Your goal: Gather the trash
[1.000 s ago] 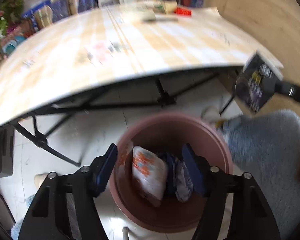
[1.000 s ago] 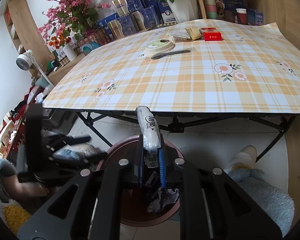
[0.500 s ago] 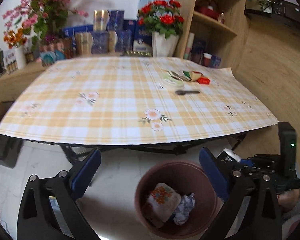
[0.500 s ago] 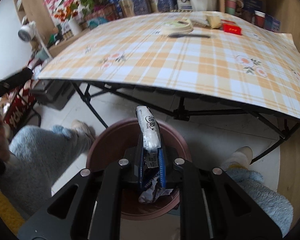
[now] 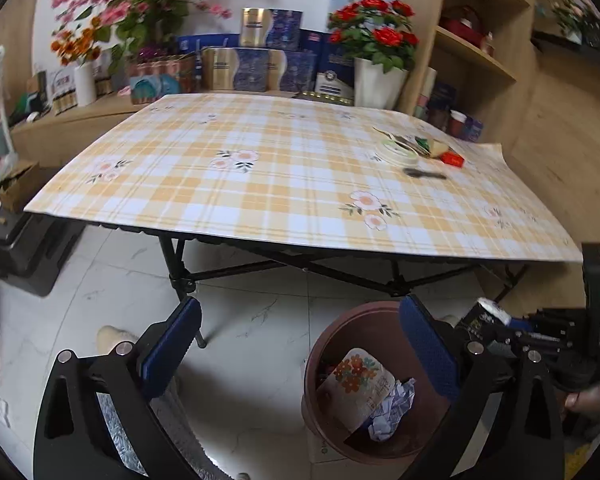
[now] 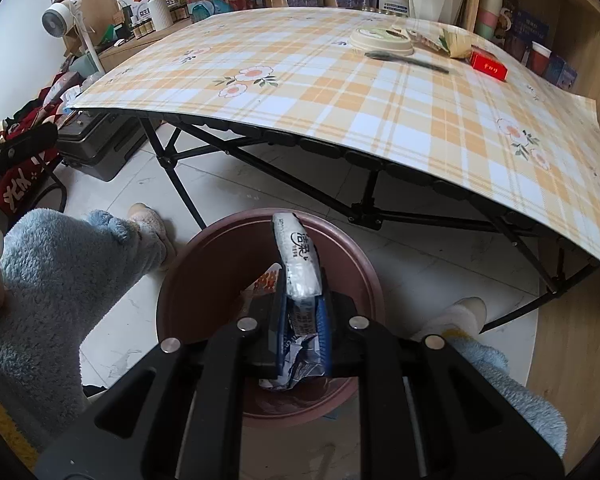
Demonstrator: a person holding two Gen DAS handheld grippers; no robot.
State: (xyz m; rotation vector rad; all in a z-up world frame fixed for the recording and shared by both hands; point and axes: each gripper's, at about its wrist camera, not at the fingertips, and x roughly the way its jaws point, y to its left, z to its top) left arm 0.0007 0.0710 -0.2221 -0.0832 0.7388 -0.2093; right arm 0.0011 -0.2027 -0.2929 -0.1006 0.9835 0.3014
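Observation:
A brown round bin (image 5: 328, 360) stands on the floor in front of the table; it also shows in the right wrist view (image 6: 204, 272). It holds a flowered packet (image 5: 356, 380) and crumpled paper (image 5: 396, 404). My right gripper (image 6: 302, 304) is shut on a white and blue wrapper (image 6: 298, 264) and holds it over the bin. It also shows at the right edge of the left wrist view (image 5: 496, 320). My left gripper (image 5: 300, 336) is open and empty, above the floor to the left of the bin.
The folding table (image 5: 260, 184) has a plaid cloth. At its far right lie a round lid (image 6: 380, 40), a dark utensil (image 6: 408, 62), a red box (image 6: 488, 66) and wrappers (image 6: 452, 42). Shelves, boxes and flower pots stand behind. My legs in blue fleece (image 6: 60, 264) flank the bin.
My left gripper has opened wide, risen and drawn back from the bin toward the left. My right gripper has carried the wrapper over the bin, still shut on it.

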